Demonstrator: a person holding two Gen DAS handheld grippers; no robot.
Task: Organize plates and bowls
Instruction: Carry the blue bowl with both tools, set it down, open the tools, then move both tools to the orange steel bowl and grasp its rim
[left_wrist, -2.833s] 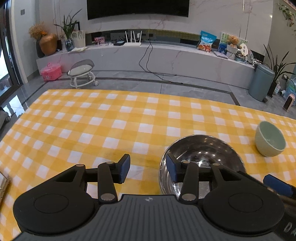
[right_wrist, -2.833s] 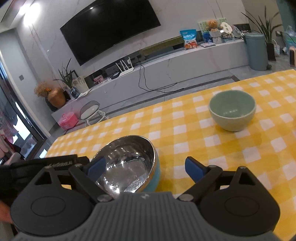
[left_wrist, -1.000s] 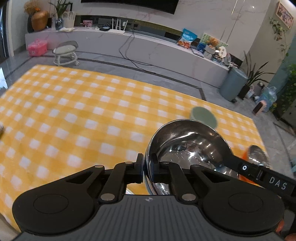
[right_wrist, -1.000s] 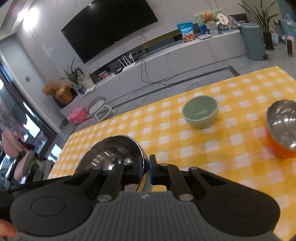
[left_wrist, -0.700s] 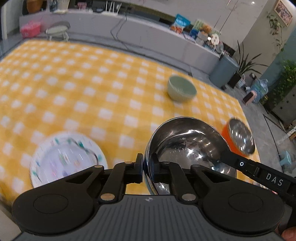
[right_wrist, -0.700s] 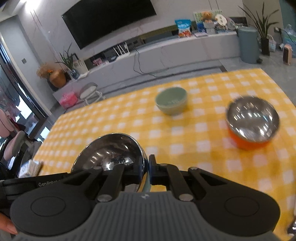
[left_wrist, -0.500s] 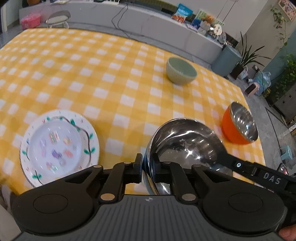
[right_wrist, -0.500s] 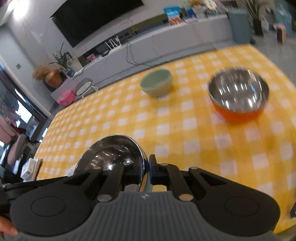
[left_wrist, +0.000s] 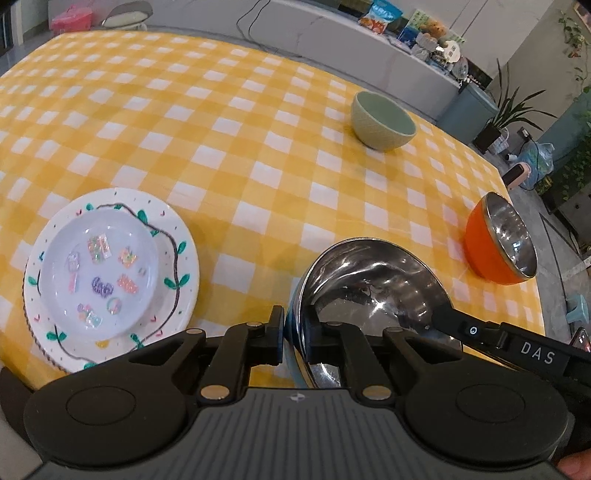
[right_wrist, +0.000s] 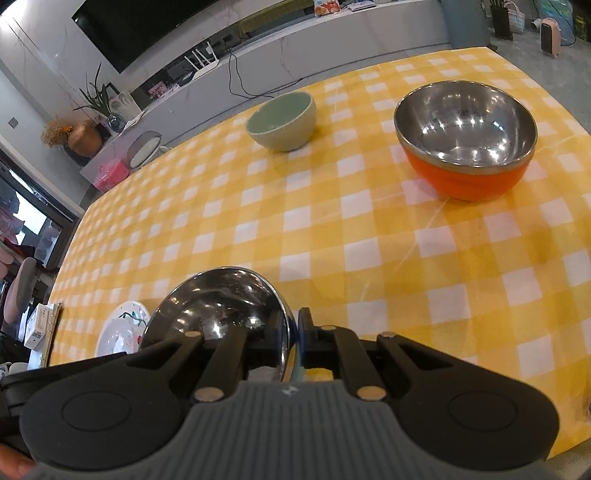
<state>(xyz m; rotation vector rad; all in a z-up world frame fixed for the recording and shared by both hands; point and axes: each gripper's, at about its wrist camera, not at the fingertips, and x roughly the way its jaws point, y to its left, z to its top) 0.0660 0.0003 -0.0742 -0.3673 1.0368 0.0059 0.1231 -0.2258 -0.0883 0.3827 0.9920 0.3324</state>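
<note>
Covering the table (left_wrist: 258, 155) from edge to edge is a yellow-and-white checked cloth, with wide bare room through its middle. Next in size, the steel bowl with a blue outer wall (left_wrist: 373, 295) hangs above the near edge, tilted, carried by both tools at once: the left tool (left_wrist: 284, 334) is clamped on the rim at one side, the right tool (right_wrist: 293, 338) pinches the opposite rim, each with one pad inside and one outside. Off to the left of the held bowl, just beside it near the near-left corner, lies the painted plate (left_wrist: 110, 273). To the right, near the right edge, sits the orange bowl (right_wrist: 465, 140), steel-lined and mouth up; it looks the likelier nesting place, and the right hand is nearer it. Smallest, the green bowl (right_wrist: 282, 122) stands toward the far edge, well apart from both. Nothing lies between the held bowl and the orange one.
</note>
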